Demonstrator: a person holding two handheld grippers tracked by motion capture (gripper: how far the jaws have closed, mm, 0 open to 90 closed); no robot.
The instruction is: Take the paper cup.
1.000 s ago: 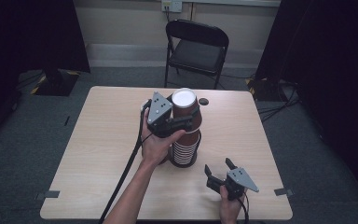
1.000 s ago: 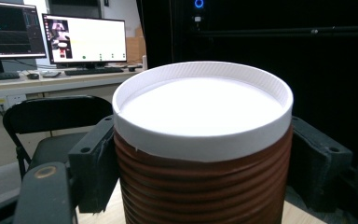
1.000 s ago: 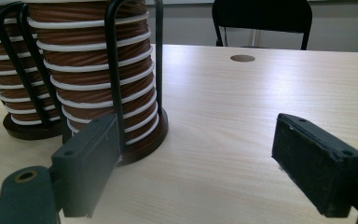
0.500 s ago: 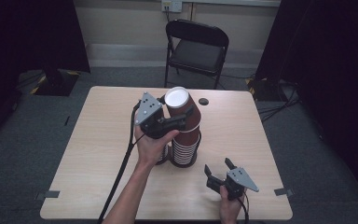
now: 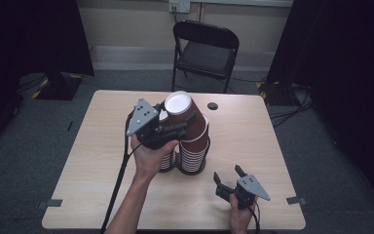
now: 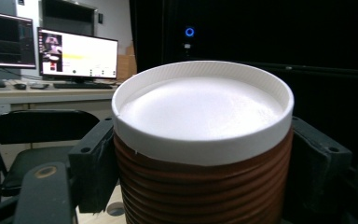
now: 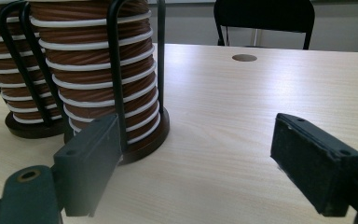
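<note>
The left hand-held gripper (image 5: 187, 122) is clamped on a brown cup (image 5: 185, 113) just above the stacks (image 5: 193, 153) — lift it clear, upright, without squeezing harder. The right hand-held gripper (image 5: 229, 176) rests wide open, empty, on the desk (image 5: 102, 195).

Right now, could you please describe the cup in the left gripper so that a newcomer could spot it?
On the wooden table, two wire racks hold stacked brown cups. Above them the left gripper clamps one brown ribbed cup. It alone is lifted free and tilted, showing its white inside.

Ribbed brown paper cup (image 6: 205, 186) with smooth white rim, matt pale wood-grain table (image 7: 242, 140), black wire rack (image 7: 114, 74).
</note>
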